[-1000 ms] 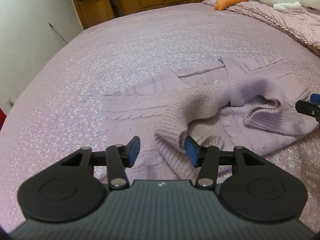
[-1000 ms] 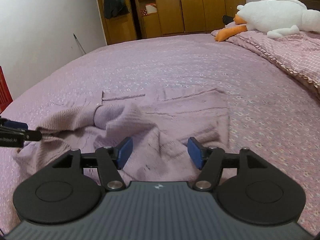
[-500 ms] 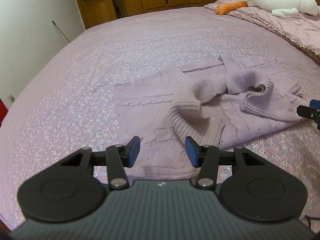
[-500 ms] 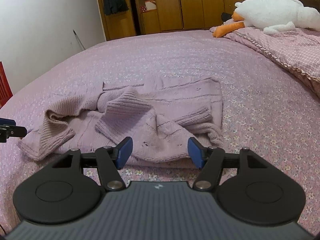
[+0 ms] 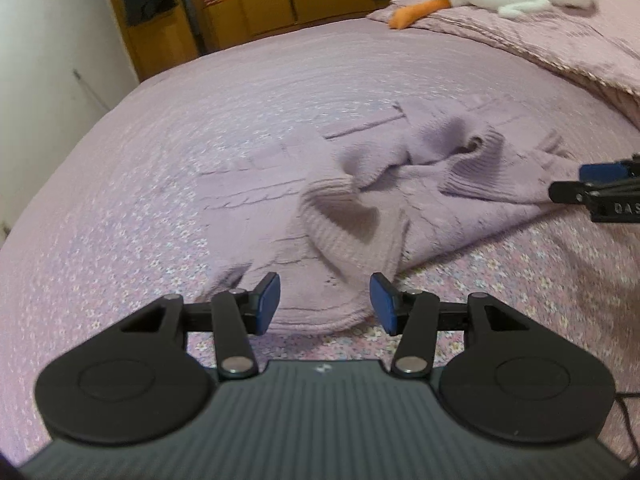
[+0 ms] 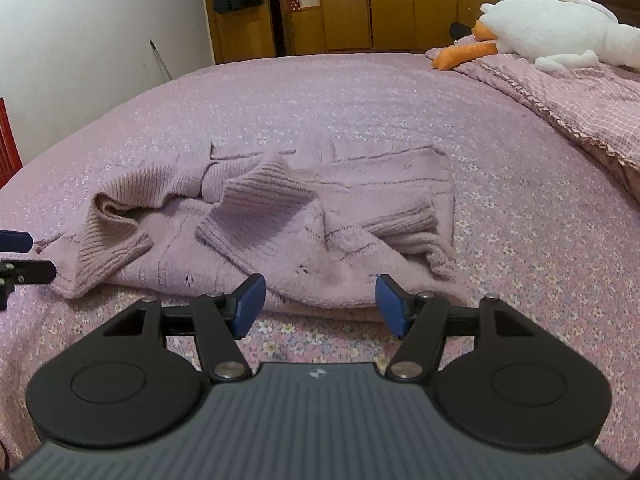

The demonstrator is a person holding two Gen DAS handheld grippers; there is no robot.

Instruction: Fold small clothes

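Note:
A lilac knitted sweater (image 5: 400,200) lies rumpled on the bed, its sleeves folded loosely over the body; it also shows in the right wrist view (image 6: 304,232). My left gripper (image 5: 324,304) is open and empty, just short of the sweater's near hem, with one ribbed cuff (image 5: 340,224) ahead of it. My right gripper (image 6: 316,304) is open and empty at the near edge of the sweater. The right gripper's fingertips (image 5: 600,184) show at the right edge of the left wrist view, beside the sweater.
The bed carries a lilac flowered bedspread (image 6: 520,240). A pink checked blanket (image 6: 580,96) with a white plush goose (image 6: 552,32) lies at the far right. Wooden wardrobes (image 6: 380,0) stand behind the bed, a white wall (image 6: 80,40) at the left.
Both grippers have drawn back toward the near edge of the sweater, staying open. The sleeves they were over now lie loose on the sweater's body.

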